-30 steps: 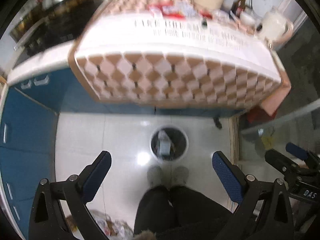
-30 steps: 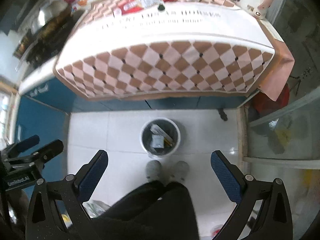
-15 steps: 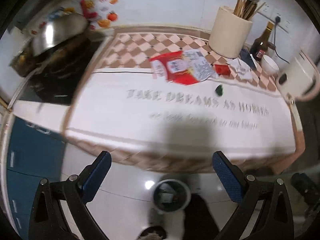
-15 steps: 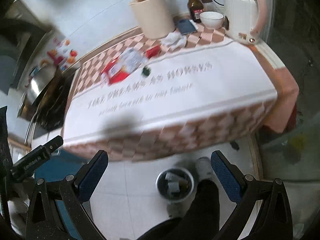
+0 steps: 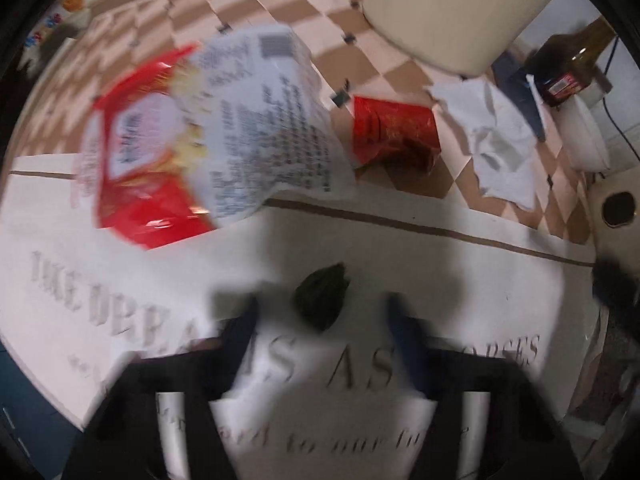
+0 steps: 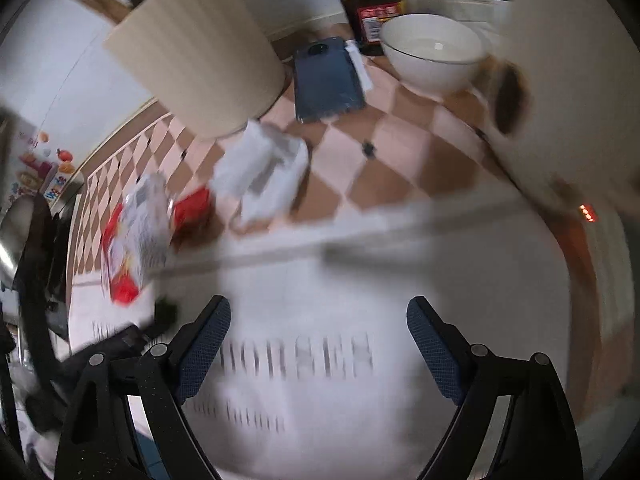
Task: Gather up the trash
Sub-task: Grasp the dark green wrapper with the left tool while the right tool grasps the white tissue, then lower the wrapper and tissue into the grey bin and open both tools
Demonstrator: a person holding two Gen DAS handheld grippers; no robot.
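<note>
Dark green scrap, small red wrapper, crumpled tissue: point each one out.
dark green scrap [image 5: 321, 295]: left wrist view, middle of the crumpled lump.
small red wrapper [image 5: 394, 130]: left wrist view, centre of its top face.
crumpled tissue [image 6: 262, 172]: right wrist view, middle of the white wad.

Both pictures are smeared by motion blur under soft, fairly dim indoor light. In the left view the left tongs [image 5: 320, 344] dissolve into dark streaks, and a broad grey shadow pools around them on the white counter [image 5: 500, 280]. The snack bag [image 5: 208, 136] is streaked. In the right view the right tongs [image 6: 318, 344] stay sharp while the printed lettering [image 6: 296, 356] doubles. Fisheye bending curves the edges into black corners.
</note>
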